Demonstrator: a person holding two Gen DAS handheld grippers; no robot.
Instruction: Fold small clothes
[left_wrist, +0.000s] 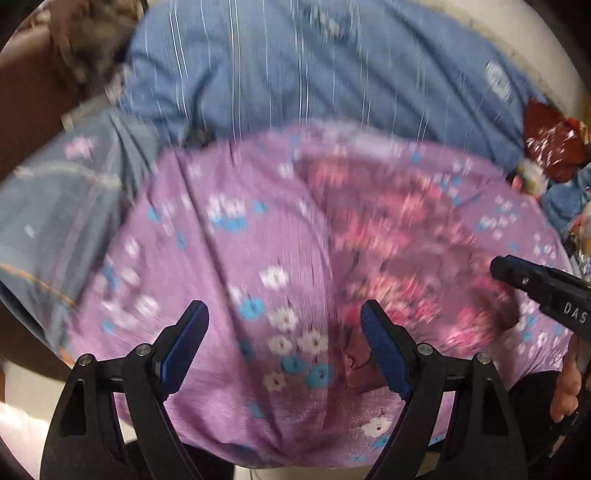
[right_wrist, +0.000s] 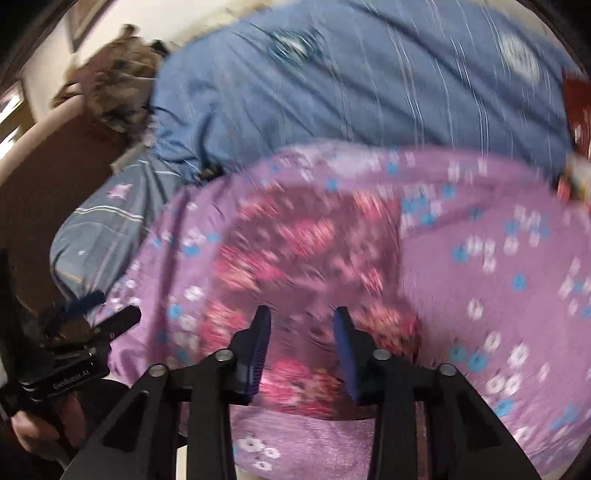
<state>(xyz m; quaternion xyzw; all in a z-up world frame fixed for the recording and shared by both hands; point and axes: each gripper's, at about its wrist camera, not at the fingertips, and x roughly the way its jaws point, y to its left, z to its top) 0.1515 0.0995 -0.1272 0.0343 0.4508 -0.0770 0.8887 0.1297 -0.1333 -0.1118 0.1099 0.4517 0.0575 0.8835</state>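
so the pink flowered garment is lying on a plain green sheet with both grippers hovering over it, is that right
Not quite: the pink flowered garment lies on a purple flowered sheet, not a plain green one, as the right wrist view shows. Both the left gripper and right gripper are over it.

The purple bedsheet (left_wrist: 229, 258) is seen as matt woven cloth, finely crinkled, printed with white and blue flowers. The small garment (right_wrist: 295, 243) lying on it is a thin, matt printed fabric in pink and red. The blue quilt (left_wrist: 295, 74) is a smooth cloth with fine white stripes. Each claw, left (left_wrist: 284, 347) and right (right_wrist: 301, 350), is formed of matt black plastic with bright metal pivot screws; the fingers (left_wrist: 384, 354) are faced with ribbed blue pads.
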